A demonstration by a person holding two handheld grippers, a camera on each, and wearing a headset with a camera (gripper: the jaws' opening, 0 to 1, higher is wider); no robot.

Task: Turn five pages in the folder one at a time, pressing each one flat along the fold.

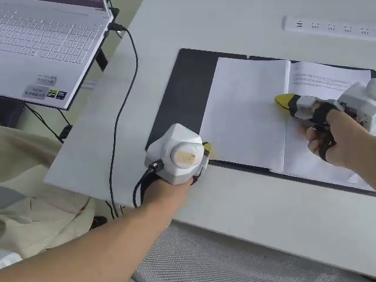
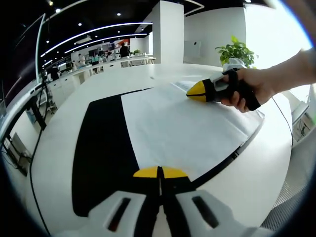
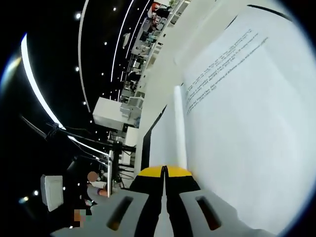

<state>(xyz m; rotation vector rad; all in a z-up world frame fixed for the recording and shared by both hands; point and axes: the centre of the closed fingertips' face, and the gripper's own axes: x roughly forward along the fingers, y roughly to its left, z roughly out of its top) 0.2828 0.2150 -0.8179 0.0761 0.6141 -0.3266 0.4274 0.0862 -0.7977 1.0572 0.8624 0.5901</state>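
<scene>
The folder (image 1: 183, 88) lies open on the tabletop (image 1: 247, 205), filling the centre and right of the head view. Its black inner cover is bare along the left side. A blank sheet (image 1: 244, 111) lies flat over the left half and a printed sheet (image 1: 329, 76) over the right. The fold (image 1: 287, 73) runs between them.

My right claw (image 1: 284, 102) sits right of centre, jaws closed together with nothing between them and the yellow tips down on the paper at the fold. In its own view the raised ridge of the fold runs straight up from the tips. My left claw (image 2: 159, 172) is also closed on nothing, its tips at the near edge of the folder by the bottom of the blank sheet.

I judge the sheets to be thin, light and floppy, and likely to slide over each other or lift two at a time. I would take the printed sheet at its free outer edge, near a lower corner and well away from the fold, with a shallow, gentle pinch. A hard grip would crease it. The cover looks stiff but light, and it may skate on the smooth tabletop, so I would steady it at that near edge.
</scene>
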